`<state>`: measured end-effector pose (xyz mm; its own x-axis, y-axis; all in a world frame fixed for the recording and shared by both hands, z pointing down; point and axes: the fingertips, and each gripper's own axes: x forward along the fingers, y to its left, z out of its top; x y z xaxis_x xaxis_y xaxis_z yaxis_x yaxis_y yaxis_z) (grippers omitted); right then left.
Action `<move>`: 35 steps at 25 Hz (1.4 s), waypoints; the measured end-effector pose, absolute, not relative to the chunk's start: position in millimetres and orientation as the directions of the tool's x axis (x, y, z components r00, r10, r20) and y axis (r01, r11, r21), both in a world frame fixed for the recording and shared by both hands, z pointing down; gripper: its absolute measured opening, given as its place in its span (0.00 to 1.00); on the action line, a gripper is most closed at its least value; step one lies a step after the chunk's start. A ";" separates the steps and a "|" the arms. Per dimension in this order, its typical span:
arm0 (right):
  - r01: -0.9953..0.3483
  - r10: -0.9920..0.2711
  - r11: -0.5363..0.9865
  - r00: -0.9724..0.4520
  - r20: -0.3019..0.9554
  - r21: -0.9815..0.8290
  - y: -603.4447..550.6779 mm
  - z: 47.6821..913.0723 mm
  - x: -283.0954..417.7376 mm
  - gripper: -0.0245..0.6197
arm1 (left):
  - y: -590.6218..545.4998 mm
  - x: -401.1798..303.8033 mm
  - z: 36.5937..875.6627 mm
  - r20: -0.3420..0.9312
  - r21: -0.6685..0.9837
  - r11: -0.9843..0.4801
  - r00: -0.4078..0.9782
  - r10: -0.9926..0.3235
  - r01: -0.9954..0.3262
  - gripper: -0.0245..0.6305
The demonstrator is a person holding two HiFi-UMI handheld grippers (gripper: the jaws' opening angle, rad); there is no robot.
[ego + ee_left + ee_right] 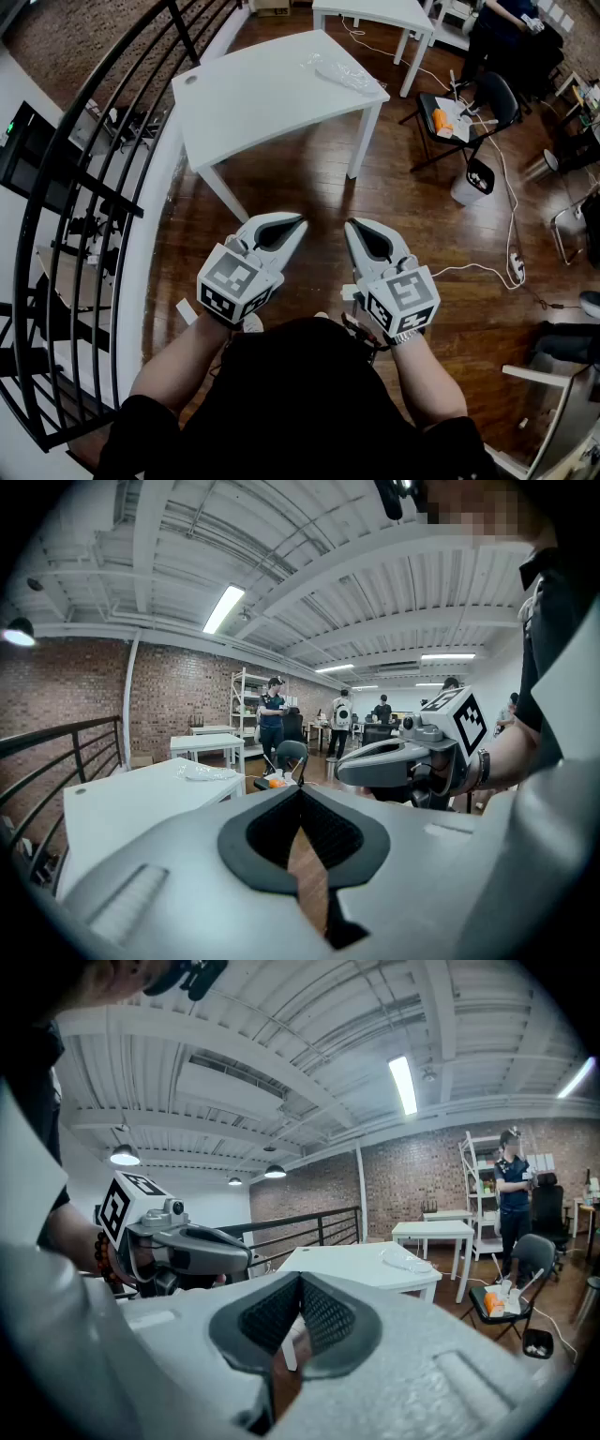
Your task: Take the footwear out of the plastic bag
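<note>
the person stands on a dark wooden floor (309, 183) and holds both tools out in front at waist height, side by side and a little apart, tips pointing ahead. the left gripper (300, 225) has its jaws pressed together with nothing between them; its own view shows the dark pads meeting at the tip (300, 789) and only floor through the slot below. the right gripper (350, 228) is closed the same way and holds nothing, its pads touching at the tip (300, 1279). each tool shows in the other's camera, off to the side.

the plastic bag (345, 75) lies on a white table (253, 108) ahead of the person, well apart from both grippers, close to the table's far right corner. it is clear and crumpled; the footwear inside shows only as a pale shape. the bag is the only thing on that table top, and it also shows in the left gripper view (202, 772) and the right gripper view (408, 1260).

a black metal railing (84, 187) curves along the left side. a second white table (375, 14) stands beyond the first. to the right stands a black chair (473, 112) with something orange (442, 122) on its seat, a white bin (472, 181) just beside it, and white cables trailing over the floor.
</note>
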<state>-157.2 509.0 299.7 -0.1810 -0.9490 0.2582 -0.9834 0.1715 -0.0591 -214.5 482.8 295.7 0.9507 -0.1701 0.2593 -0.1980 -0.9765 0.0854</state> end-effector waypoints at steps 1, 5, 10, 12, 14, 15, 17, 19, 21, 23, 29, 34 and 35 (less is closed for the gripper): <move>-0.983 -0.949 0.172 -0.182 0.259 -0.062 510.1 300.7 -151.0 0.03 | 483.7 -208.8 295.9 0.259 0.084 -0.977 0.951 -0.170 -0.198 0.06; -0.982 -0.945 0.176 -0.189 0.267 -0.071 516.2 305.8 -131.1 0.03 | 488.0 -190.7 296.1 0.258 0.081 -0.976 0.950 -0.175 -0.202 0.06; -0.981 -0.943 0.176 -0.191 0.271 -0.081 515.2 307.7 -111.5 0.03 | 484.2 -176.5 293.9 0.255 0.079 -0.974 0.949 -0.186 -0.213 0.06; -0.981 -0.943 0.172 -0.189 0.274 -0.085 510.8 309.7 -105.7 0.03 | 478.6 -171.6 295.5 0.257 0.086 -0.973 0.949 -0.185 -0.213 0.06; -0.982 -0.942 0.169 -0.187 0.279 -0.088 504.0 312.0 -100.4 0.03 | 471.3 -166.1 296.3 0.256 0.089 -0.973 0.949 -0.182 -0.211 0.06; -0.982 -0.941 0.168 -0.186 0.282 -0.089 500.0 313.1 -97.3 0.03 | 467.3 -162.7 296.6 0.254 0.091 -0.974 0.950 -0.181 -0.209 0.06; -0.982 -0.940 0.164 -0.184 0.288 -0.091 491.0 315.3 -90.9 0.03 | 458.4 -155.4 298.1 0.253 0.095 -0.974 0.951 -0.175 -0.205 0.06; -0.983 -0.938 0.161 -0.180 0.296 -0.088 479.4 316.9 -85.5 0.03 | 446.3 -148.8 300.9 0.253 0.102 -0.974 0.953 -0.169 -0.200 0.06; -0.984 -0.936 0.155 -0.173 0.306 -0.084 464.4 318.5 -78.1 0.03 | 429.8 -140.7 304.0 0.250 0.112 -0.974 0.955 -0.162 -0.195 0.06; -0.986 -0.934 0.147 -0.165 0.317 -0.079 446.9 321.4 -68.6 0.03 | 411.0 -131.3 307.2 0.246 0.122 -0.974 0.957 -0.155 -0.189 0.06; -0.991 -0.925 0.122 -0.136 0.354 -0.061 385.8 327.5 -48.2 0.03 | 349.6 -111.5 312.4 0.230 0.144 -0.977 0.965 -0.123 -0.159 0.06; -0.995 -0.921 0.092 -0.102 0.375 -0.043 332.3 323.2 -30.4 0.03 | 295.4 -98.1 309.9 0.226 0.153 -0.980 0.970 -0.089 -0.126 0.06; -0.996 -0.921 0.084 -0.093 0.378 -0.039 322.9 322.4 -25.5 0.03 | 285.8 -95.0 309.3 0.227 0.152 -0.981 0.970 -0.083 -0.120 0.06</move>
